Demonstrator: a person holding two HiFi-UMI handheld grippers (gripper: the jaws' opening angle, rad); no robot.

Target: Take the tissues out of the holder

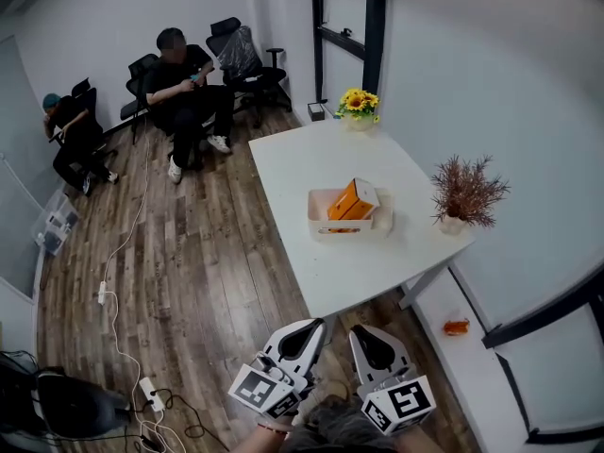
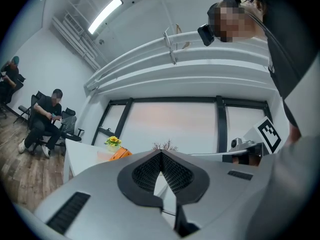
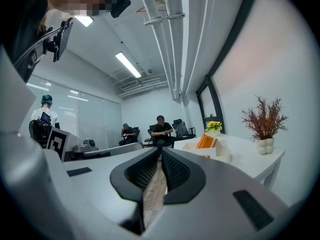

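The orange tissues are seen in the white holder mid-frame in the head view; the left gripper and right gripper are shown closed and empty only in their own views.

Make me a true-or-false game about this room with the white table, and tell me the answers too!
1. The orange tissue pack sits in the white holder on the table. True.
2. The yellow flowers stand right next to the holder. False: they are at the table's far end, apart from it.
3. The right gripper is holding the tissues. False: its jaws are together on nothing, and it is not over the table yet.
4. The left gripper has its jaws together. True.
5. Nobody else is in the room. False: two people sit across the room.
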